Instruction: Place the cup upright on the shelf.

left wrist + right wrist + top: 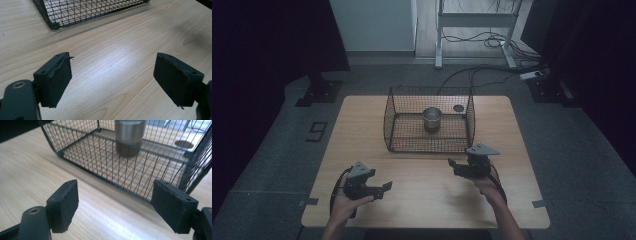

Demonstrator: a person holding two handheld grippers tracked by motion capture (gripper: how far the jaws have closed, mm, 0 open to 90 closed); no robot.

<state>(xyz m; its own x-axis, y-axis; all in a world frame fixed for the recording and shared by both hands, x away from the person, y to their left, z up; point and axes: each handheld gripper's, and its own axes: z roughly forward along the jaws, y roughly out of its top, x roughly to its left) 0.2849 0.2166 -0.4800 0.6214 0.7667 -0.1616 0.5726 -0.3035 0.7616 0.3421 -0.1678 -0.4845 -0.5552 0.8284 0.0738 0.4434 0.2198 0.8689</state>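
Hovering low over bare table point(362, 115), left gripper point(379, 190) jaws apart, empty; right gripper point(458, 167) also gaping, empty, just before basket point(388, 120); cup point(431, 118) upright inside, straight ahead, right hand nearer

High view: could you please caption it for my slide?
Left gripper and right gripper face a wire basket holding a metal cup.

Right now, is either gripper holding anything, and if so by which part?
Nothing is held. The left gripper and right gripper both have open jaws over bare table; the cup stands untouched in the basket.
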